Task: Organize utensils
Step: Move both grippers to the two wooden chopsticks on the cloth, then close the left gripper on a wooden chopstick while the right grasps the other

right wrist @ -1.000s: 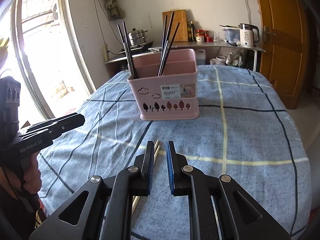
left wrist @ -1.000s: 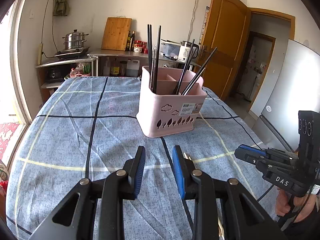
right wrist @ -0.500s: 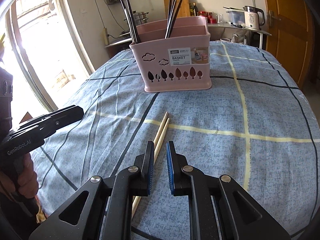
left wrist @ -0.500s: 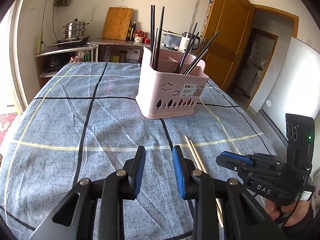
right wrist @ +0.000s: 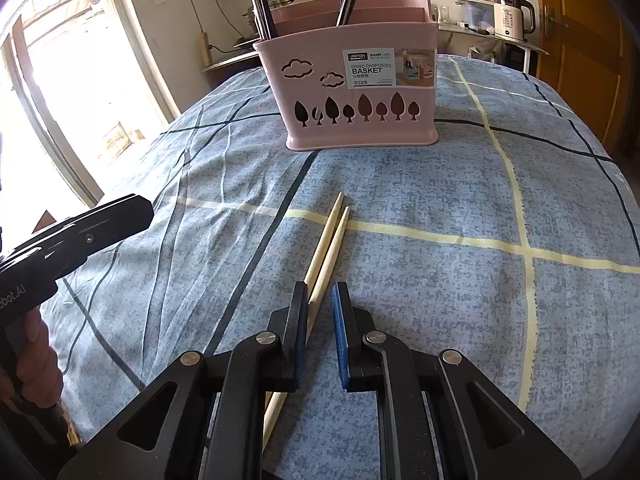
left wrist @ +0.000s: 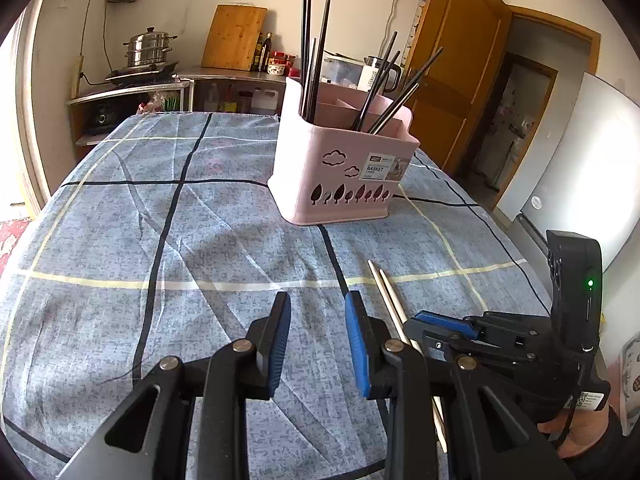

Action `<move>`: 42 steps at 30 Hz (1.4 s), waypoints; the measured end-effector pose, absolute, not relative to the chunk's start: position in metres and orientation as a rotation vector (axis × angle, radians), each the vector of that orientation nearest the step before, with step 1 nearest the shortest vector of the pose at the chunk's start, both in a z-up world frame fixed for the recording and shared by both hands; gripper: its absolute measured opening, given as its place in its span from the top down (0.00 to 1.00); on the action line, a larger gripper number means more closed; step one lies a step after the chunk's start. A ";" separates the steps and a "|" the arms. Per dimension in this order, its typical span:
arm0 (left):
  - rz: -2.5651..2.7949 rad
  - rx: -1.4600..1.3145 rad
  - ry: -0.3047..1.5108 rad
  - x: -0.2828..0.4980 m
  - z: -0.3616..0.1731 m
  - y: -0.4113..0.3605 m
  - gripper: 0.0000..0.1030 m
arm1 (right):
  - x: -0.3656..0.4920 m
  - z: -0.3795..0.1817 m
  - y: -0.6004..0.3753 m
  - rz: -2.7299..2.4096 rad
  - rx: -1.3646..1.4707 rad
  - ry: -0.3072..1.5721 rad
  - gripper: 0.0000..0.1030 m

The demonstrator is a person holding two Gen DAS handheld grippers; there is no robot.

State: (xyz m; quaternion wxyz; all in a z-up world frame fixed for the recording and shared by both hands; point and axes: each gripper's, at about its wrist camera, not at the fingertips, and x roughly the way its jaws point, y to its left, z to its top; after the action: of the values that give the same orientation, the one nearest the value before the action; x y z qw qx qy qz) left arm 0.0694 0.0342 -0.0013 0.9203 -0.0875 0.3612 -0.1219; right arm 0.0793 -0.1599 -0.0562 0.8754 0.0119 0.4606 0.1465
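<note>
A pink chopstick basket [left wrist: 344, 168] [right wrist: 360, 92] stands on the blue checked tablecloth and holds several black chopsticks [left wrist: 316, 52]. Two pale wooden chopsticks [right wrist: 330, 240] [left wrist: 386, 294] lie side by side on the cloth in front of it. My right gripper [right wrist: 320, 300] is open a little, low over the near part of the wooden pair, with one stick between its jaws and nothing gripped. It shows in the left wrist view [left wrist: 424, 322] too. My left gripper [left wrist: 316, 308] is open and empty, just left of the wooden pair.
The table [left wrist: 120, 240] is covered by the checked cloth and drops off at the near and side edges. A counter [left wrist: 224, 76] with a steamer pot and cutting board stands behind. A brown door [left wrist: 452, 80] is at the right, a bright window [right wrist: 60, 100] at the left.
Both grippers have come down and forward toward the table. The right gripper now sits over the wooden chopsticks, and the basket looms larger in its view. Jaw openings look unchanged.
</note>
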 end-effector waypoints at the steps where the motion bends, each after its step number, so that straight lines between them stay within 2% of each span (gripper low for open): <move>1: -0.252 -0.179 0.746 0.070 -0.002 0.033 0.71 | 0.080 -0.056 -0.160 0.305 0.020 0.962 0.88; 27: -0.351 -0.055 0.916 0.123 -0.041 -0.059 0.71 | 0.072 -0.052 -0.226 0.278 0.016 0.983 0.88; 28: -0.347 -0.039 0.908 0.123 -0.041 -0.061 0.72 | 0.072 -0.052 -0.226 0.276 0.019 0.984 0.88; 31: -0.314 0.014 0.900 0.119 -0.043 -0.061 0.89 | 0.073 -0.051 -0.227 0.256 0.027 0.979 0.88; 42: -0.274 -0.033 0.939 0.111 -0.041 -0.022 0.91 | 0.097 -0.052 -0.227 0.192 0.032 0.988 0.88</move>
State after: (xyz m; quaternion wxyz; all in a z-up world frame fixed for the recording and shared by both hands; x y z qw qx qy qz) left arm 0.1111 -0.0217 -0.0406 0.8827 -0.0158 0.4510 -0.1314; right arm 0.0967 -0.2270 -0.0516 0.8758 0.0153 0.4736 0.0921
